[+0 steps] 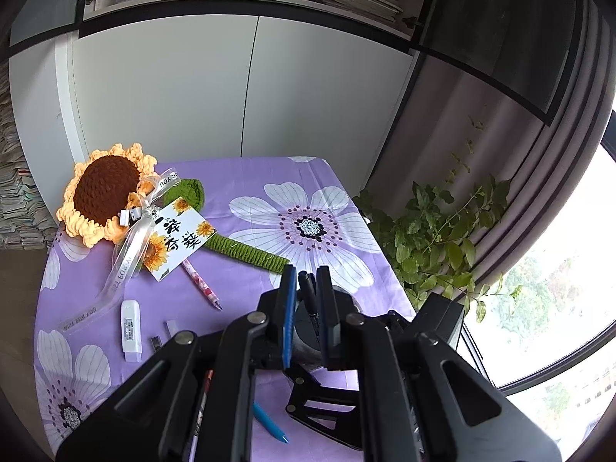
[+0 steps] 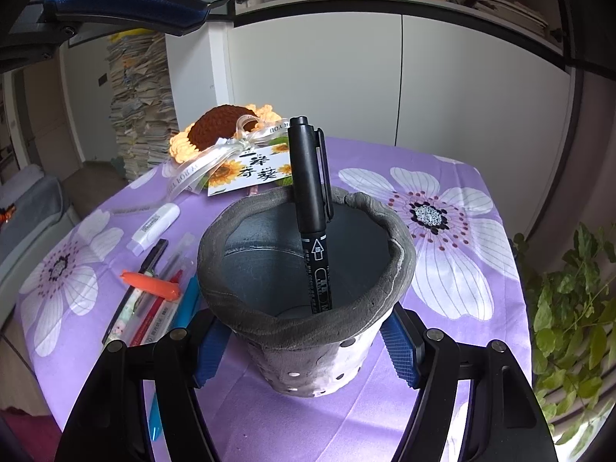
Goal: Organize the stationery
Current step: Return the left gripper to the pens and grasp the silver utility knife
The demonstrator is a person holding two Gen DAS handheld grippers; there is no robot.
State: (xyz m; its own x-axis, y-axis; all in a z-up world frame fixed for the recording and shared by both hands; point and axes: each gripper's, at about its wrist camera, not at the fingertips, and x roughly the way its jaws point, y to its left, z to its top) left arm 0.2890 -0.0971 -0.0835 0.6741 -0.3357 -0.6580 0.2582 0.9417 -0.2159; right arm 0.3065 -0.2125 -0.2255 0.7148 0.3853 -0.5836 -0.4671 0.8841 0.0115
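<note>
A black marker stands tilted in the grey clay pot, its cap leaning on the far rim. My right gripper is shut on the pot, with its blue pads pressed against both sides. My left gripper hovers above and to the left of the pot, shut with nothing held. The marker shows through the narrow slit between its fingers. One of its fingers shows at the top left of the right wrist view, well clear of the marker's cap.
Left of the pot lie several pens, an orange stick, a blue pen and a white stick. A pink floral pen lies by a crochet sunflower and its card. A plant stands off the table's right edge.
</note>
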